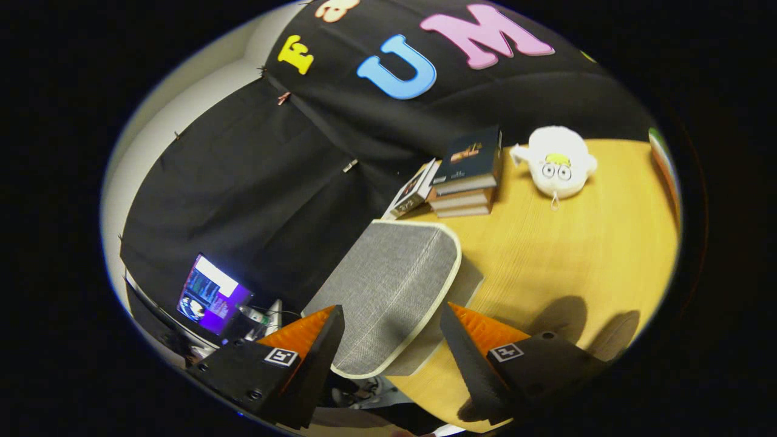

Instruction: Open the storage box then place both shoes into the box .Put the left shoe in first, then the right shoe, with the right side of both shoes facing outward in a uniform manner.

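Grey fabric storage box [388,285] sits closed on the near left of the desk [576,255], just ahead of the hand-held gripper [391,337], whose fingers are wide apart and empty; opening and both shoes remain.

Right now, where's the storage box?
The grey storage box, lid shut, sits at the wooden table's edge, just ahead of the open gripper, with the stacked books beyond it.

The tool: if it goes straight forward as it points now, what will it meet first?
Probably the grey storage box, whose lid lies just ahead between the open tool fingers; depth is hard to judge.
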Demonstrator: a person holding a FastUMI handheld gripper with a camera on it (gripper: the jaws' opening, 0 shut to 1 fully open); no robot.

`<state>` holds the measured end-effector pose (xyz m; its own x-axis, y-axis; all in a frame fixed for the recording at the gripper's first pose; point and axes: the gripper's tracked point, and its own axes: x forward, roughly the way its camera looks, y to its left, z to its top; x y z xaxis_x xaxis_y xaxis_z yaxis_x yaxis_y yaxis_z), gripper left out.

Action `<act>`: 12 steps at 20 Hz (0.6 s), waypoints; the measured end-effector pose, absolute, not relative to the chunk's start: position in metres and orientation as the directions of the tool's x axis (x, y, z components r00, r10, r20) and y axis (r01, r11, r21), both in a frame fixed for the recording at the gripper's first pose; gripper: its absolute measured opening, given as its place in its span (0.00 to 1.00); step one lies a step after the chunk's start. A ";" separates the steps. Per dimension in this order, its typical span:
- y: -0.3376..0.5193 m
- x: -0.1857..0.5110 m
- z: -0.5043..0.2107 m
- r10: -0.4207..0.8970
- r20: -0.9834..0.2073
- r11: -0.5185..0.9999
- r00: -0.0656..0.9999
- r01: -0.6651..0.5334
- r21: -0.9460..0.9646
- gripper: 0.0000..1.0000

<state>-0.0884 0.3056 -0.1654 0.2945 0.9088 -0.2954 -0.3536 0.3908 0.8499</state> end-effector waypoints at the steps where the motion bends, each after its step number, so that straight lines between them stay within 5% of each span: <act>1: 0.310 -0.090 -0.173 0.916 -0.292 0.373 0.275 -0.316 0.873 0.98; 12: 0.353 -0.099 -0.199 0.982 -0.088 0.065 0.167 0.143 0.988 0.94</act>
